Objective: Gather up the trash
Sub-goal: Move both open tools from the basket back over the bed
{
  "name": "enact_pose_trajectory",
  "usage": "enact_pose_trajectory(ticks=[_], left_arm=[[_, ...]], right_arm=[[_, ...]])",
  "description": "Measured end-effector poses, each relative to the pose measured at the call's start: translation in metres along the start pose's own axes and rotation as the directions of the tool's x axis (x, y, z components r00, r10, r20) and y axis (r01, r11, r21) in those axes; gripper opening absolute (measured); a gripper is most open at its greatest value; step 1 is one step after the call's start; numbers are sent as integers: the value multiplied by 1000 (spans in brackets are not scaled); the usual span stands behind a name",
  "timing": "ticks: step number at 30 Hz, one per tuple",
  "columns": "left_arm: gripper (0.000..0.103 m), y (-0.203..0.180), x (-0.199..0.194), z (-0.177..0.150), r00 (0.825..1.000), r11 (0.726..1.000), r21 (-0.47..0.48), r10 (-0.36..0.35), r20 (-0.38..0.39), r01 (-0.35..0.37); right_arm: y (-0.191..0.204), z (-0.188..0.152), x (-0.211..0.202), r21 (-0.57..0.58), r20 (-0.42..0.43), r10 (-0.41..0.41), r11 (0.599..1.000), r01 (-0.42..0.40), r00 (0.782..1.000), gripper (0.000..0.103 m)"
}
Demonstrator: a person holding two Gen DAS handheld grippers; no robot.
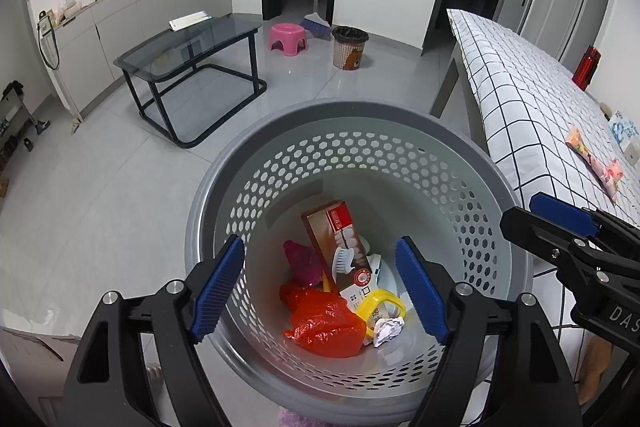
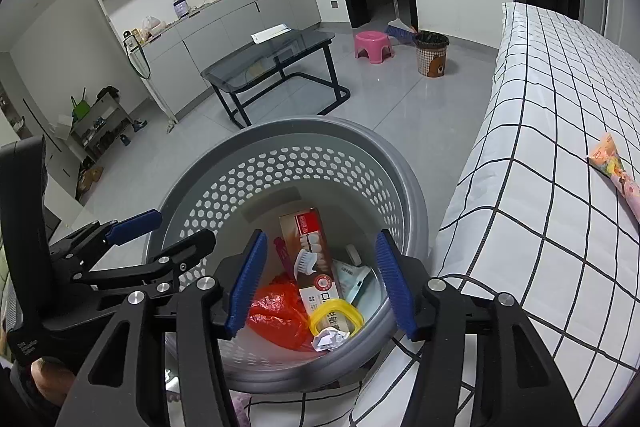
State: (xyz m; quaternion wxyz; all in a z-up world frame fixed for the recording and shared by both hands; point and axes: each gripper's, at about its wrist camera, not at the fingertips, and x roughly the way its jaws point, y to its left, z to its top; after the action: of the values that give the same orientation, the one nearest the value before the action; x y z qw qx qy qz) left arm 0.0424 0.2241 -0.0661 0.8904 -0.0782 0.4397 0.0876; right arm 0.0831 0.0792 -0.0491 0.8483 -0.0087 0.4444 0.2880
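A grey perforated basket point(image 1: 340, 111) point(image 2: 304, 127) stands on the floor against the checked table. It holds a toothpaste box point(image 1: 336, 239) point(image 2: 310, 247), a red plastic bag point(image 1: 324, 323) point(image 2: 276, 315), a yellow ring point(image 1: 378, 301) point(image 2: 334, 313), a crumpled paper ball point(image 1: 386, 331) point(image 2: 330, 341) and a magenta scrap point(image 1: 300, 259). My left gripper point(image 1: 320, 245) point(image 2: 176, 227) hangs over the basket's near side, open, nothing between its blue pads. My right gripper point(image 2: 321, 235) point(image 1: 520, 215) hovers beside it over the basket, also open and empty.
The table with the checked cloth point(image 1: 520, 99) point(image 2: 540, 107) runs along the right, bearing a colourful snack wrapper point(image 1: 592, 155) point(image 2: 614, 167) and a red bottle point(image 1: 586, 67). Further off stand a glass table point(image 1: 192, 47), a pink stool point(image 1: 287, 37) and a lined bin point(image 1: 350, 47).
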Motion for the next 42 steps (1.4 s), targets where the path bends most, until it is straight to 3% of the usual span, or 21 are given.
enact_pose_trajectory(ticks=[6, 12, 19, 27, 33, 42], left_arm=[[82, -1, -4, 1, 1000, 1000, 2, 6, 13, -6], [87, -9, -10, 2, 1000, 1000, 12, 2, 30, -2], [92, -29, -22, 8, 997, 999, 37, -23, 67, 21], [93, -80, -28, 20, 992, 993, 89, -91, 92, 83], [94, -138, -29, 28, 980, 975, 154, -177, 96, 161], [96, -223, -26, 37, 966, 953, 214, -241, 94, 216]], right_arm=[[-1, 1, -3, 2, 8, -3, 1000, 3, 1000, 57], [-4, -1, -14, 3, 33, -14, 1000, 14, 999, 65], [-21, -6, -43, 34, 82, -74, 997, 71, 994, 72], [-74, -25, -95, 111, 125, -215, 973, 201, 969, 75], [-136, -43, -132, 177, 115, -346, 929, 324, 931, 75], [-220, -51, -162, 264, 109, -424, 884, 385, 899, 77]])
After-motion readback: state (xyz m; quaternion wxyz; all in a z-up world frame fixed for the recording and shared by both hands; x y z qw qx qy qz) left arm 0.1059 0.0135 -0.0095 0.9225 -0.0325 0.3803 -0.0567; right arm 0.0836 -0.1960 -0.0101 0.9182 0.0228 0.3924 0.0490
